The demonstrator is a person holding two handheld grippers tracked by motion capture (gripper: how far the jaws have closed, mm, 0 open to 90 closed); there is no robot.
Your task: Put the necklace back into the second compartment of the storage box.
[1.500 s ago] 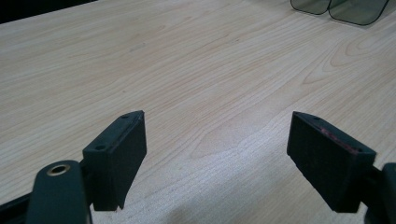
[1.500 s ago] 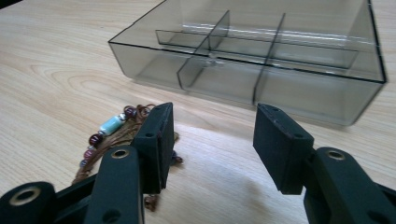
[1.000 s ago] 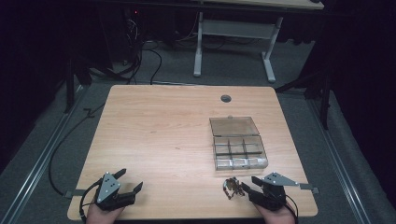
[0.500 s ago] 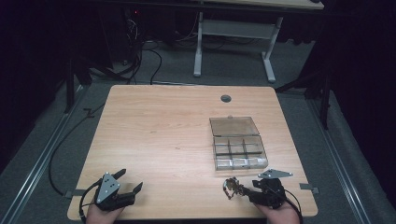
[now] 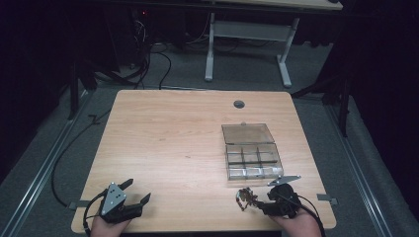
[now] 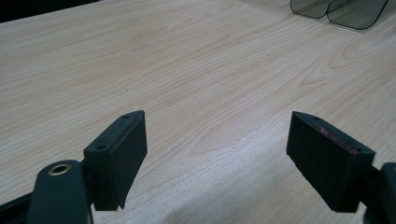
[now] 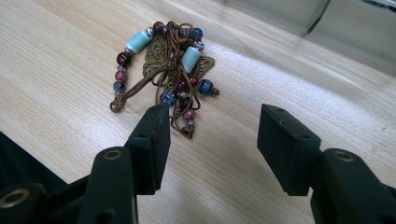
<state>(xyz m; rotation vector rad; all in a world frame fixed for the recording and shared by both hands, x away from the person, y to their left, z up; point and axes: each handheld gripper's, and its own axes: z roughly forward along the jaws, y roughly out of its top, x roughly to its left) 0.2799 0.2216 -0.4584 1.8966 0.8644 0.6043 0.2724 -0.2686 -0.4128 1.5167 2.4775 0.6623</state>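
Observation:
A beaded bracelet [image 5: 245, 197] with brown cord, turquoise tubes, dark red and blue beads and a brass filigree charm lies bunched near the table's front edge, right of centre. My right gripper [image 5: 261, 203] points left at it, open; in the right gripper view the bracelet [image 7: 168, 65] lies just beyond my right gripper [image 7: 212, 116], off its left jaw's tip, with nothing between the jaws. My left gripper [image 5: 138, 191] rests at the front left, open over bare wood; in its own view my left gripper [image 6: 217, 119] holds nothing.
A clear compartment box [image 5: 253, 160] stands behind the bracelet with its lid [image 5: 247, 133] laid open toward the far side; its edge shows in the gripper views [image 6: 336, 9] [image 7: 303, 18]. A cable hole [image 5: 239, 104] sits near the wooden table's [image 5: 168, 138] far edge.
My right gripper has edged slightly left toward the bracelet and turned a little, its grey plate now tilted. The left gripper has stayed put.

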